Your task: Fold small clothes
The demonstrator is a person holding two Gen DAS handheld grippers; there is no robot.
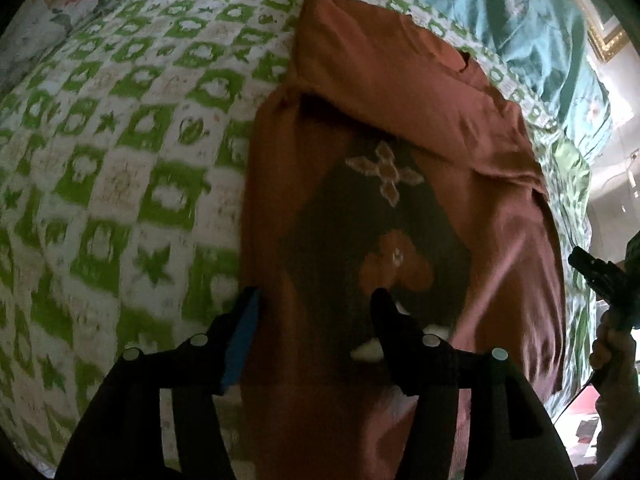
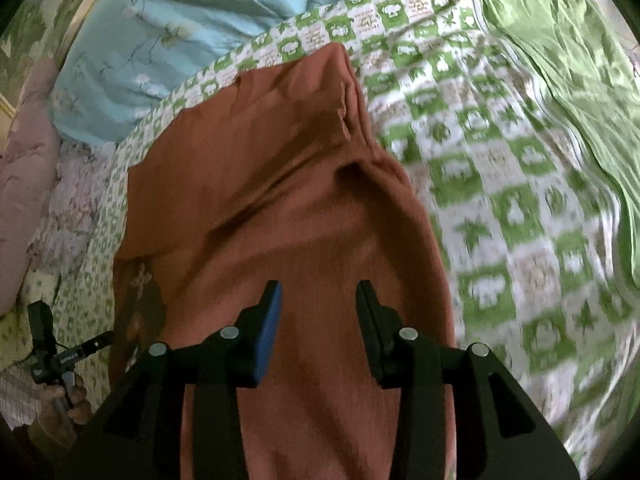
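A rust-orange small garment (image 1: 400, 120) with a dark printed patch (image 1: 360, 240) lies on the green-and-white checked bedspread (image 1: 120, 160). Part of it is folded over the print. My left gripper (image 1: 316, 300) is open and empty, its fingers just above the garment's near left edge. In the right wrist view the same garment (image 2: 280, 180) fills the middle, and my right gripper (image 2: 318, 292) is open and empty over its plain folded side. The right gripper also shows at the right edge of the left wrist view (image 1: 604, 284).
A light-blue floral quilt (image 2: 160, 40) lies beyond the garment. A green satin cover (image 2: 580, 100) lies at the right. A pink pillow (image 2: 28, 180) is at the left edge. The left gripper, held in a hand, shows at lower left of the right wrist view (image 2: 52, 344).
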